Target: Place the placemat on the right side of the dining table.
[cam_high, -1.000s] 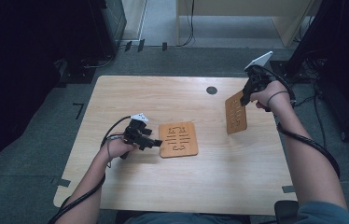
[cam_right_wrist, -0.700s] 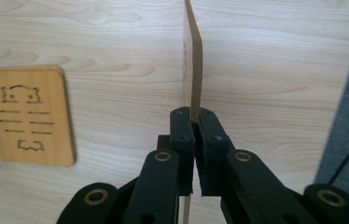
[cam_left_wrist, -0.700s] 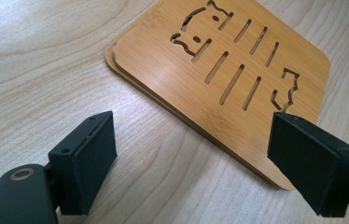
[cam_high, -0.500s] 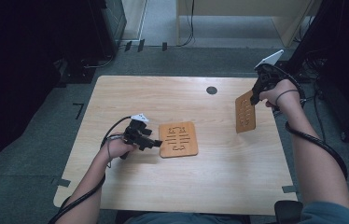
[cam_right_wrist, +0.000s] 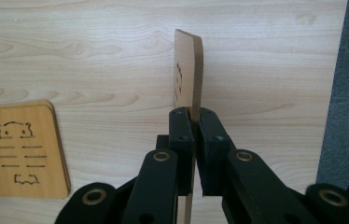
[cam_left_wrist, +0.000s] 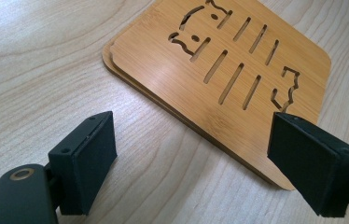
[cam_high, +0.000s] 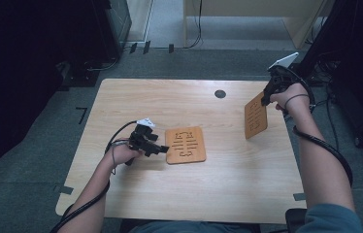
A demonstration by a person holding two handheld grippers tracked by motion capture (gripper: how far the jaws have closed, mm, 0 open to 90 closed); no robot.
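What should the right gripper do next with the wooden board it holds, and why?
Probably lower it toward the table and lay it flat. The right gripper pinches the lifted board by its edge, hanging near the right side, apart from the stacked boards by the open left gripper.

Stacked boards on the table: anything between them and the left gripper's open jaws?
Nothing visible. The left gripper sits open just short of the stacked boards, with bare table between its jaws and the stack's near edge.

Left gripper point(cam_left_wrist: 191, 154): matte black, with square block pads and a brass-ringed pivot screw. Right gripper point(cam_right_wrist: 195, 140): black linkage arms with brass-ringed pivots, topped by a grey three-cornered plate. Black cables trail along both forearms; a teal sleeve point(cam_high: 332, 221) covers the right upper arm.
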